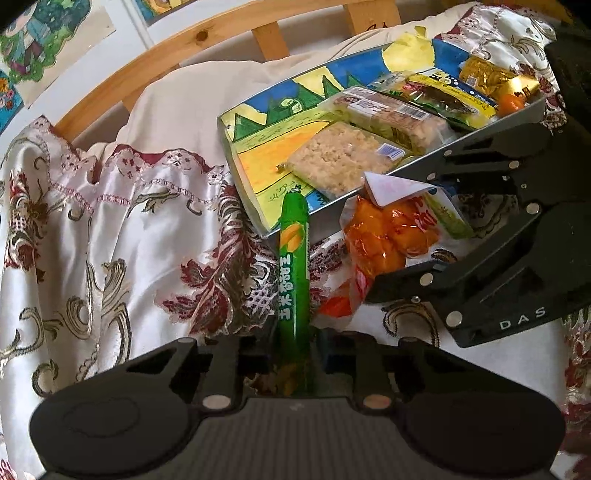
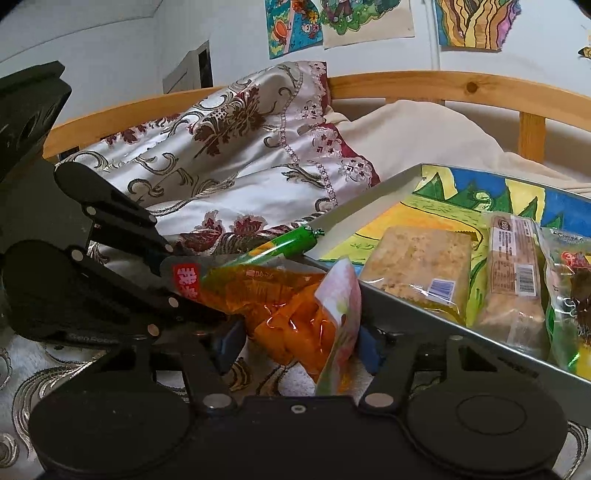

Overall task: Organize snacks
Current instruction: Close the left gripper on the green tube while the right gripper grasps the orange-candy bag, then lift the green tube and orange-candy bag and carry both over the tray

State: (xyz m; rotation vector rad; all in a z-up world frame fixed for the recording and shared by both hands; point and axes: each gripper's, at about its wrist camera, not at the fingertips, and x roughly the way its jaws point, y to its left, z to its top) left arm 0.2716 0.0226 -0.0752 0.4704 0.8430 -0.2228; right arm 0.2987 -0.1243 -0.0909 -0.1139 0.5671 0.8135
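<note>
My left gripper [image 1: 293,347] is shut on a green sausage stick [image 1: 293,258] that points toward the near corner of a painted metal tray [image 1: 258,162]. My right gripper [image 2: 295,339] has its jaws around an orange snack bag [image 2: 291,317] lying on the cloth beside the tray's near rim [image 2: 406,306]; the bag sits between the blue pads. The right gripper also shows in the left wrist view [image 1: 406,229], straddling the bag [image 1: 384,240]. The tray holds a rice-crisp pack [image 1: 340,158], a long cereal bar [image 1: 388,110] and several more packets.
A patterned satin cloth [image 1: 129,229] covers the surface. A cream cushion [image 1: 207,96] and a wooden rail [image 1: 147,55] lie behind the tray. Drawings hang on the wall [image 2: 354,18]. The left gripper shows in the right wrist view [image 2: 122,254].
</note>
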